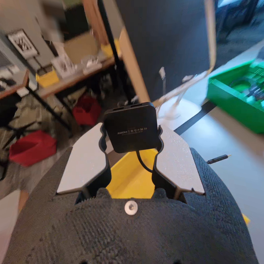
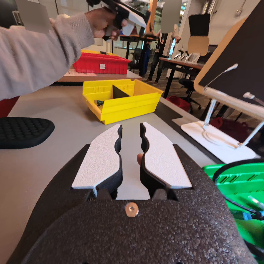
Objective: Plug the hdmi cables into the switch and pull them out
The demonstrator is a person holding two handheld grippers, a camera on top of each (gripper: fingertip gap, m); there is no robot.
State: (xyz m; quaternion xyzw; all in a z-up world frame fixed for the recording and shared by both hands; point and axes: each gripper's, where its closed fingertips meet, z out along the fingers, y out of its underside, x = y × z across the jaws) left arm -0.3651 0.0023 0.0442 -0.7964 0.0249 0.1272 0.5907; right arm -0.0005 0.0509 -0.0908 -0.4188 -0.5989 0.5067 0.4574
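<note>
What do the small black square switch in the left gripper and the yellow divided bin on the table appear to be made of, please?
Black square switch: probably matte moulded plastic, with rounded corners and a dull sheen. Yellow divided bin: likely glossy injection-moulded plastic, given its ribbed walls and uniform colour.

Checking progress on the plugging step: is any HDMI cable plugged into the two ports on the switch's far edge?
No. The switch, clamped in the left gripper, shows both far-edge ports empty.
</note>
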